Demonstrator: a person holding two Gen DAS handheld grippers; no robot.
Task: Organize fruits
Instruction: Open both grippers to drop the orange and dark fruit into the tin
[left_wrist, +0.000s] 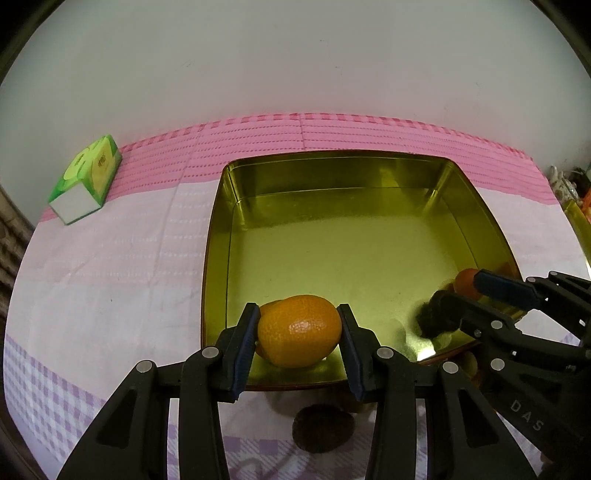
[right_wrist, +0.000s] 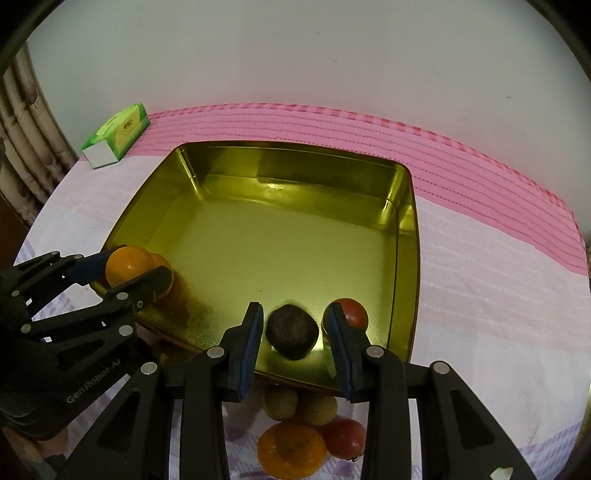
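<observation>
My left gripper (left_wrist: 298, 317) is shut on an orange (left_wrist: 299, 330), held just over the near edge of a gold tin tray (left_wrist: 332, 155). A second orange (right_wrist: 164, 273) sits right behind it in the tray's near left corner. In the near right corner my right gripper (right_wrist: 293, 310) stands around a dark brown fruit (right_wrist: 292, 330) that rests on the tray floor (right_wrist: 277, 240). A thin gap shows beside its right pad. A red fruit (right_wrist: 351, 314) lies in the tray just past that finger.
On the cloth before the tray lie two tan fruits (right_wrist: 280, 402), an orange (right_wrist: 291, 450), a red fruit (right_wrist: 345, 437) and a dark fruit (left_wrist: 321, 428). A green tissue box (left_wrist: 86, 181) stands at the far left. A white wall backs the table.
</observation>
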